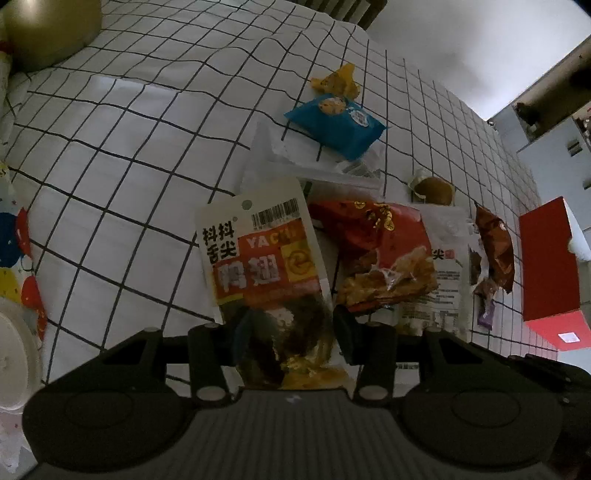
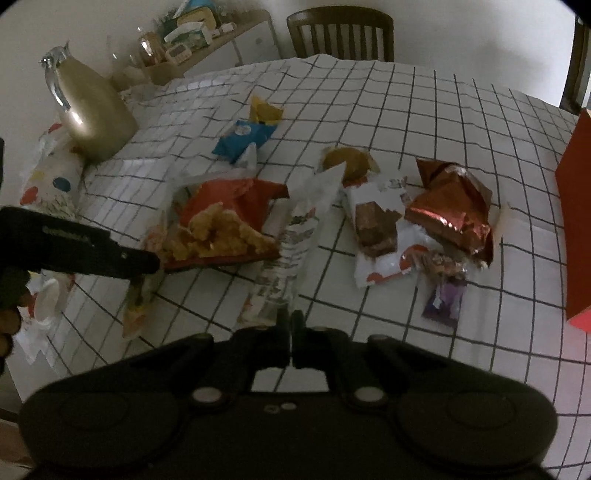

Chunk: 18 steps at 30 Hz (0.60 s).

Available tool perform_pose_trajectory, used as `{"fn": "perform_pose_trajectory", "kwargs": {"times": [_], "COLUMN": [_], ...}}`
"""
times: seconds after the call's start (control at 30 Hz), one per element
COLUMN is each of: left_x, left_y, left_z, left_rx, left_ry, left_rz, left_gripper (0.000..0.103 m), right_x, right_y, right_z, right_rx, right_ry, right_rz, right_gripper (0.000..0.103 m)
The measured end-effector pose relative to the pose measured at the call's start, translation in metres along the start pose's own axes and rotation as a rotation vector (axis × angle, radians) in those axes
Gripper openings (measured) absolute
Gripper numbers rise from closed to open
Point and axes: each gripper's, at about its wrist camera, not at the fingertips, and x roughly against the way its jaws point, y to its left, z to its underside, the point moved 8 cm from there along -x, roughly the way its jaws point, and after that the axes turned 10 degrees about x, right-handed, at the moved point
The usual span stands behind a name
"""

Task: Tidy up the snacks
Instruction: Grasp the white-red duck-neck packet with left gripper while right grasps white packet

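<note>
My left gripper (image 1: 290, 326) is shut on the lower end of a white and red duck-wing packet (image 1: 258, 251), which stands up from between its fingers. In the right wrist view that gripper (image 2: 149, 264) reaches in from the left with the packet's end (image 2: 135, 310) hanging under it. My right gripper (image 2: 290, 325) is shut on the near end of a clear printed wrapper (image 2: 291, 251). Loose snacks lie on the checked tablecloth (image 2: 406, 110): a red bag of fried pieces (image 2: 221, 221), a blue cookie packet (image 2: 243, 142) and a copper foil bag (image 2: 454, 218).
A gold jug (image 2: 92, 114) stands at the far left and a red box (image 2: 576, 221) at the right edge. A yellow packet (image 2: 264, 110), a round pastry (image 2: 347, 160), a white packet with a brown bar (image 2: 376, 229) and a small purple packet (image 2: 443, 302) also lie about. A chair (image 2: 340, 33) stands behind the table.
</note>
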Motion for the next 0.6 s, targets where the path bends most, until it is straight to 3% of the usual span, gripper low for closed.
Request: {"fn": "perform_pose_trajectory", "kwargs": {"times": [0.07, 0.2, 0.33, 0.47, 0.6], "left_x": [0.002, 0.007, 0.011, 0.007, 0.004], "left_y": [-0.001, -0.001, 0.003, 0.015, 0.025], "left_z": [0.002, 0.007, 0.011, 0.012, 0.016], "left_rx": [-0.009, -0.02, -0.022, -0.026, -0.023], "left_ry": [0.0, -0.008, -0.007, -0.006, 0.008], "left_rz": [-0.005, 0.002, 0.014, -0.034, -0.059], "left_gripper": [0.05, 0.073, 0.075, 0.079, 0.079], "right_x": [-0.004, -0.008, -0.009, -0.011, -0.017], "right_y": [-0.003, -0.008, -0.011, -0.013, -0.015], "right_z": [0.002, 0.008, 0.01, 0.01, 0.008], "right_rx": [-0.012, -0.038, -0.046, -0.066, -0.077], "right_ry": [0.014, 0.025, 0.031, 0.035, 0.051], "right_rz": [0.0, -0.005, -0.006, -0.019, -0.024], "right_gripper": [0.002, 0.004, 0.011, 0.023, 0.041]}}
